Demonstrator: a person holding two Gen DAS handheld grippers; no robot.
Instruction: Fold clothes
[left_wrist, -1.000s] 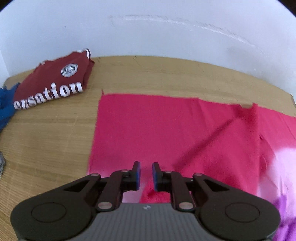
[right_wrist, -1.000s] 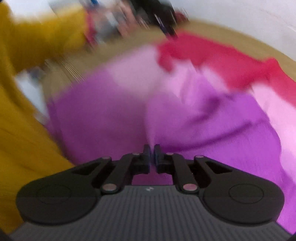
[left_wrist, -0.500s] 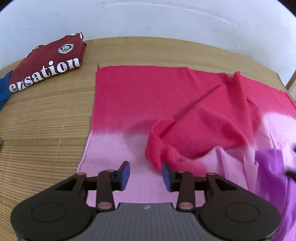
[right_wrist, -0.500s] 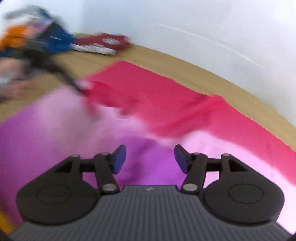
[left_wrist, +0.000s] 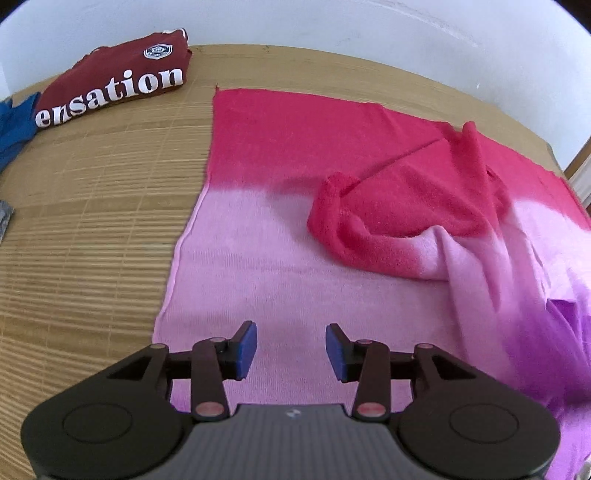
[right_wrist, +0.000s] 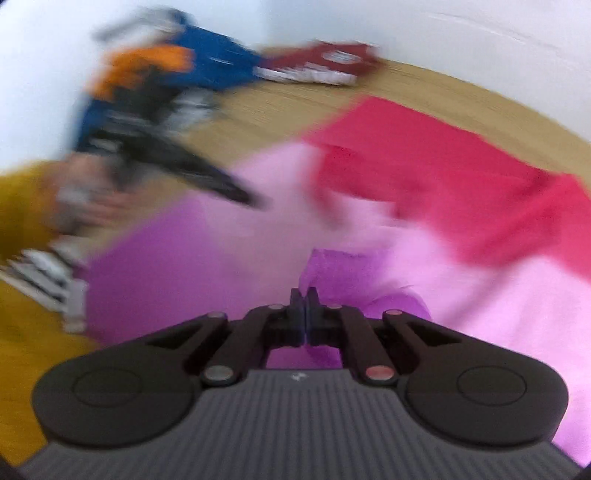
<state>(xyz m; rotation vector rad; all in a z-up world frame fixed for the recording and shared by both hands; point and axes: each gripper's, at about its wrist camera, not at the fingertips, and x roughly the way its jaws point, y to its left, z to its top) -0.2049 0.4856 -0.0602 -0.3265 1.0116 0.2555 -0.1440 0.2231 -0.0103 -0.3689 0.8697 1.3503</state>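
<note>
The maroon shirt (left_wrist: 114, 79) at upper left of the left view reads "ensation" in white under a small crest; the right view blurs it to unreadable. The gradient garment (left_wrist: 332, 206), red through pink to purple, lies spread on the tabletop (left_wrist: 92, 229) across the middle and right. The left claw (left_wrist: 291, 350) hangs released over its pink band. Only the right view shows the right claw (right_wrist: 305, 314), just snapped clenched on a purple fold, plus a mustard sleeve (right_wrist: 22, 206) at left.
</note>
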